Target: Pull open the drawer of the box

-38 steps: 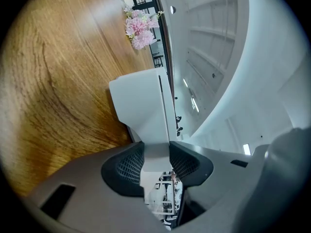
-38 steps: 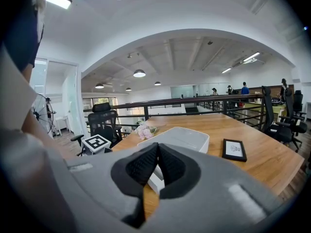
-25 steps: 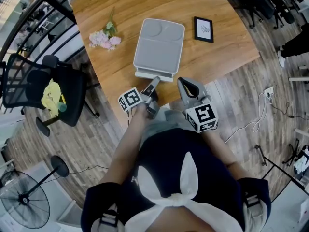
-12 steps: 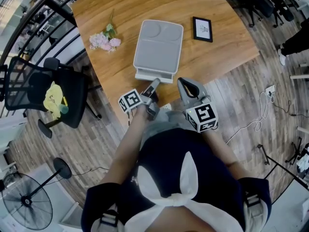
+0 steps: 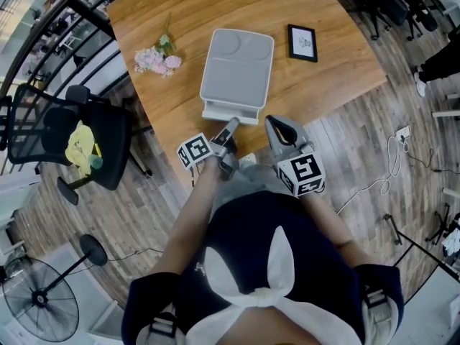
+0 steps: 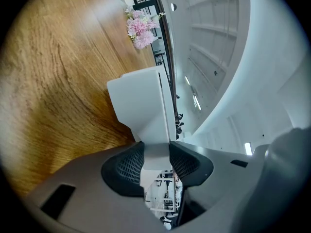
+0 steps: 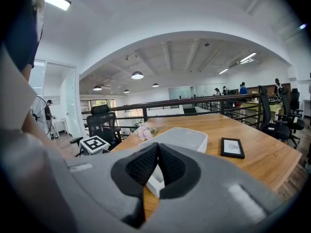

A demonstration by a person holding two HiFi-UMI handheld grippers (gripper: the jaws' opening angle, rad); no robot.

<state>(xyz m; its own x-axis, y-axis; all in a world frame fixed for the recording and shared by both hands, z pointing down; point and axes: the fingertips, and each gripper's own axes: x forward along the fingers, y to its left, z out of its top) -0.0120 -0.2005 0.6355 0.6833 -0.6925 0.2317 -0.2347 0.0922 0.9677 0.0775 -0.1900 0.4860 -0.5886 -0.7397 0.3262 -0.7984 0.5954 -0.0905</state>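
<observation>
A flat white box (image 5: 237, 67) lies on the wooden table (image 5: 338, 77), its drawer front (image 5: 230, 111) standing a little out toward the near edge. My left gripper (image 5: 228, 128) reaches that front from below. In the left gripper view the white drawer handle (image 6: 155, 155) sits between the two dark pads, which press on it, so the left gripper (image 6: 156, 163) is shut on it; the box (image 6: 141, 106) rises just beyond. My right gripper (image 5: 277, 129) hangs over the table's near edge, right of the drawer, with nothing in it. In the right gripper view the right gripper (image 7: 158, 154) has its pads together, with the box (image 7: 182, 137) ahead.
Pink flowers (image 5: 157, 60) lie left of the box and a small black picture frame (image 5: 302, 43) lies to its right. A black office chair (image 5: 72, 139) stands off the table's left side, a floor fan (image 5: 39, 307) further down. A railing runs behind the table.
</observation>
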